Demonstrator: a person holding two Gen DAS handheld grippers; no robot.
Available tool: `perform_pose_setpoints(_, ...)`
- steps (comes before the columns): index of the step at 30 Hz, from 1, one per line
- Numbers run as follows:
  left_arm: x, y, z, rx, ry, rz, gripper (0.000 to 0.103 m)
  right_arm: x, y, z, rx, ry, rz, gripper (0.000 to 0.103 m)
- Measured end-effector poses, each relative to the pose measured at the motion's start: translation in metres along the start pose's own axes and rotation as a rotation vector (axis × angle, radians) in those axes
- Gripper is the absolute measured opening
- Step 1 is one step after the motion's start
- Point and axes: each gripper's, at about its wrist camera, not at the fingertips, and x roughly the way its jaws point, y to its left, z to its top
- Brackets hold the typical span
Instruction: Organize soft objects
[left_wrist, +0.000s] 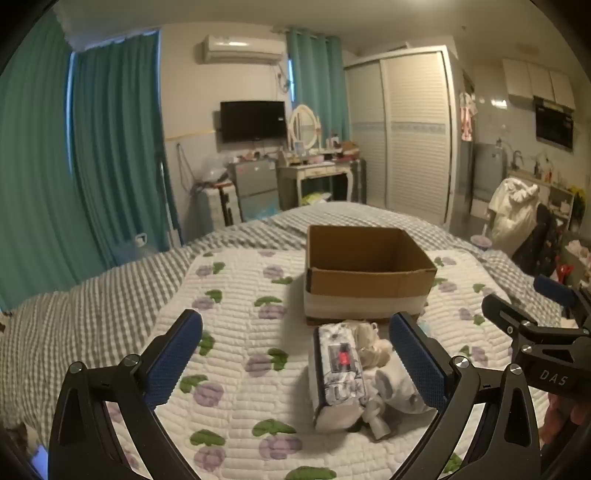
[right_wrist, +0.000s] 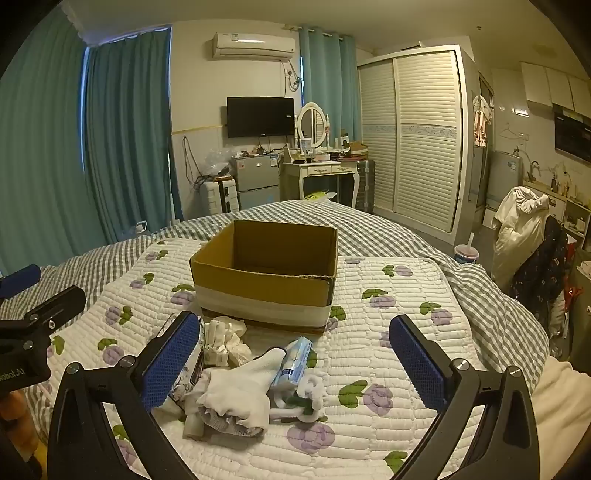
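Observation:
An open, empty cardboard box (left_wrist: 365, 273) (right_wrist: 266, 273) stands on the flowered quilt. In front of it lies a pile of soft things: a patterned tissue pack (left_wrist: 338, 373), a white glove (right_wrist: 240, 387), a small blue tissue packet (right_wrist: 293, 360), a pale crumpled cloth (right_wrist: 225, 339) and a white plush piece (right_wrist: 308, 397). My left gripper (left_wrist: 295, 354) is open above the quilt, with the tissue pack between its fingers. My right gripper (right_wrist: 295, 358) is open, with the pile between its fingers. Both are empty.
The quilt (left_wrist: 236, 332) lies on a grey checked bedspread (right_wrist: 406, 236). Beyond the bed stand a dressing table (right_wrist: 321, 173), a small fridge (right_wrist: 255, 181), a suitcase (right_wrist: 218, 195) and a wardrobe (right_wrist: 417, 136). A clothes-draped chair (right_wrist: 532, 236) is at the right.

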Motion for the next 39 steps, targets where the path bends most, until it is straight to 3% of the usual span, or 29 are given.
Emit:
perform_pose_setpoints(23, -0.003, 0.0, -0.005, -0.002, -0.002, -0.002, 0.103, -0.001, 0.003, -0.001, -0.013, 0.001, 0.003, 0.103)
perform_pose_setpoints(32, -0.004, 0.002, 0.001, 0.02, -0.044, 0.0, 0.103, -0.002, 0.004, 0.001, -0.013, -0.004, 0.003, 0.103)
perform_pose_setpoints(35, -0.007, 0.001, 0.003, 0.012, -0.067, -0.002, 0.103, -0.004, 0.005, 0.003, -0.019, -0.008, 0.004, 0.103)
perform_pose_setpoints(39, -0.007, -0.001, 0.005, -0.027, -0.038, -0.024, 0.103, -0.008, 0.007, 0.005, -0.023, -0.014, 0.005, 0.103)
